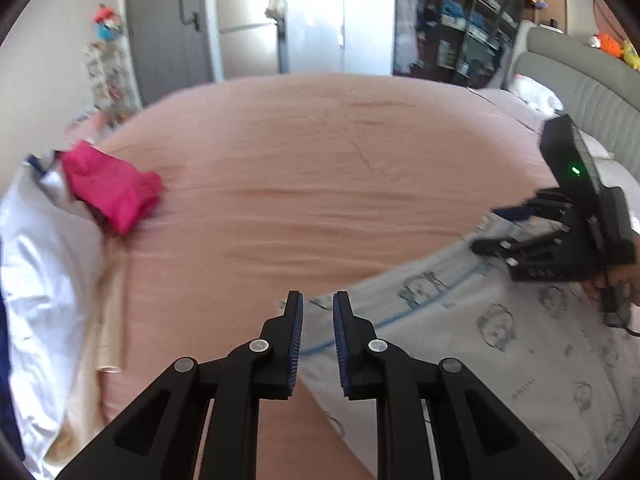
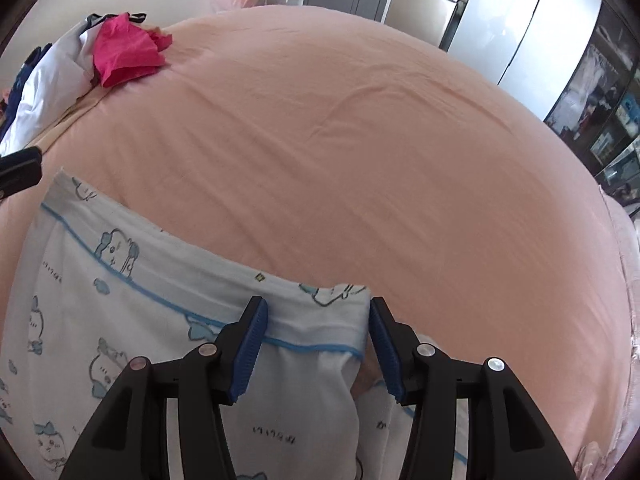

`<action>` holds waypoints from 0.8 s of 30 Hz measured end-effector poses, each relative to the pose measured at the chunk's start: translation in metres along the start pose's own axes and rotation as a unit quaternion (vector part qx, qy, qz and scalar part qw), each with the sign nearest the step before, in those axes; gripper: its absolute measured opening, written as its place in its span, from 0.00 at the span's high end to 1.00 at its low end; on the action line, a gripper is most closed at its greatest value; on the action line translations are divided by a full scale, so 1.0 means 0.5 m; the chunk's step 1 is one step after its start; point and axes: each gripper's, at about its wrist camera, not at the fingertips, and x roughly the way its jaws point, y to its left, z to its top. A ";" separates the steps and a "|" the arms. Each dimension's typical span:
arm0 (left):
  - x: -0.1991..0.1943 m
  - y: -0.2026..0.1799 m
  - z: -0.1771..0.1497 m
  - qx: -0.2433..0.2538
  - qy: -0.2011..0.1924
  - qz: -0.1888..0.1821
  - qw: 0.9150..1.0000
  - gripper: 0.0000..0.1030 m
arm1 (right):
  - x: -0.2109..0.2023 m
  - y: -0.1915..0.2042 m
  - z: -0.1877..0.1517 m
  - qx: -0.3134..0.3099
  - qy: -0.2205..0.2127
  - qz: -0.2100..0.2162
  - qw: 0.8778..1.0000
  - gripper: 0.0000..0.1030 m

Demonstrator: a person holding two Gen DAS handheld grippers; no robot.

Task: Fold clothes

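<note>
One printed garment [image 2: 120,300] between the spread right gripper [image 2: 316,344] fingers; left gripper [image 1: 318,340] fingers parted, empty.

A white garment [image 2: 120,304] with pale blue cartoon prints and blue piping lies on the peach-pink sheet [image 2: 360,140], a magenta cloth [image 2: 124,52] at the sheet's far edge.

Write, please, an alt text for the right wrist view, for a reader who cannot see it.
The open right gripper straddles the top corner of a white garment with blue cartoon prints, spread on a bed with a pink sheet. At the far left edge of the bed, a crumpled magenta garment lies on a pile of white clothes.
</note>
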 end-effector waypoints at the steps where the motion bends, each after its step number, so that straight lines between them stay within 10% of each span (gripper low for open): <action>1: 0.036 0.002 0.001 0.011 0.034 -0.024 0.999 0.87 | 0.007 -0.008 0.005 0.012 -0.002 0.002 1.000 0.50; 4: 0.086 0.003 0.019 0.057 0.039 -0.018 0.997 0.85 | 0.017 -0.032 0.021 0.044 -0.001 0.010 0.999 0.47; 8: 0.088 0.018 0.068 0.063 0.023 0.092 0.993 0.86 | -0.045 -0.041 0.029 0.068 -0.036 0.015 0.997 0.47; 12: 0.090 -0.020 0.049 0.070 0.054 -0.001 0.996 0.86 | -0.070 -0.012 -0.006 0.057 0.004 0.091 0.994 0.47; 17: 0.102 -0.077 0.022 0.097 0.081 -0.099 0.987 0.85 | -0.026 0.055 -0.037 -0.014 0.008 0.049 0.999 0.45; 24: 0.077 -0.031 0.093 0.039 0.056 -0.037 0.997 0.86 | -0.028 0.010 0.015 0.062 -0.028 -0.058 0.996 0.45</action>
